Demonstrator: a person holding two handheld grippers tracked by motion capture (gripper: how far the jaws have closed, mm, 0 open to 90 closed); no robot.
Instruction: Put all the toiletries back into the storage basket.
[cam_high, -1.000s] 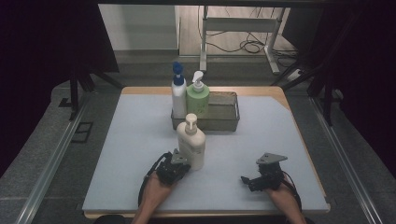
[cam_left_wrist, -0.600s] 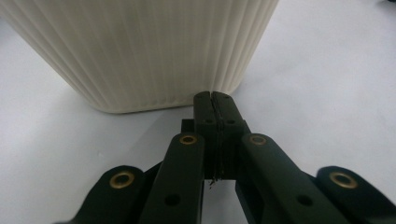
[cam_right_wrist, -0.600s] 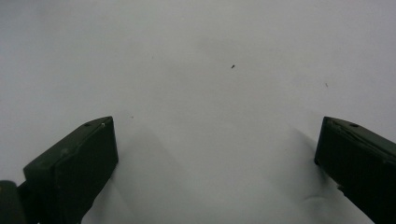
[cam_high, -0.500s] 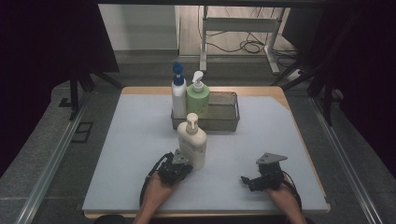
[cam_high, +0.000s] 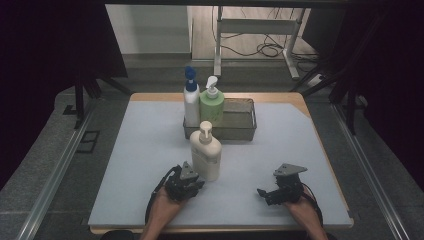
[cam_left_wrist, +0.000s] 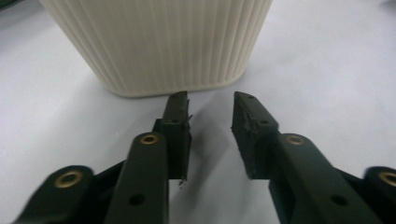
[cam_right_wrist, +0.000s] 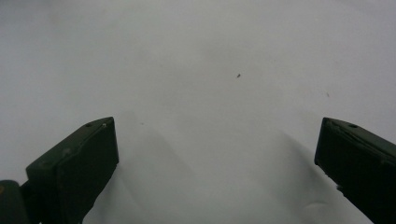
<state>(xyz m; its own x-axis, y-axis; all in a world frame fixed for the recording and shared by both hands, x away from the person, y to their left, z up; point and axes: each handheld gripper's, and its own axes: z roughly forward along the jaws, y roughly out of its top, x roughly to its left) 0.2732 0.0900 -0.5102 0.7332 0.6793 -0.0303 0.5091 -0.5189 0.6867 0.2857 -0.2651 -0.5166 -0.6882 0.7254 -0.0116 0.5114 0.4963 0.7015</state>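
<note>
Cream pump bottle (cam_left_wrist: 159, 42) stands upright on the worktop (cam_high: 125, 165) just ahead of my left gripper (cam_left_wrist: 211, 109), its ribbed base a little beyond the jaw tips and offset toward the left jaw. Those jaws have just been opening; they stand part-way apart with nothing between them, and the gap looks to me far narrower than the bottle. If I push forward like this, I expect the tips would butt the base and shove or tip the bottle rather than straddle it, so I would spread them wider first.

My right gripper (cam_right_wrist: 215, 149) rests with its jaws wide apart over bare worktop, empty.

Beyond the bottle, straight out from the left jaws, sits the wire basket (cam_high: 240, 131) holding a blue-capped bottle (cam_high: 191, 100) and a green pump bottle (cam_high: 212, 102); a toppled bottle could fall that way. To either side of both pairs of jaws the sheet is open, though the near worktop edge lies close behind my hands.
</note>
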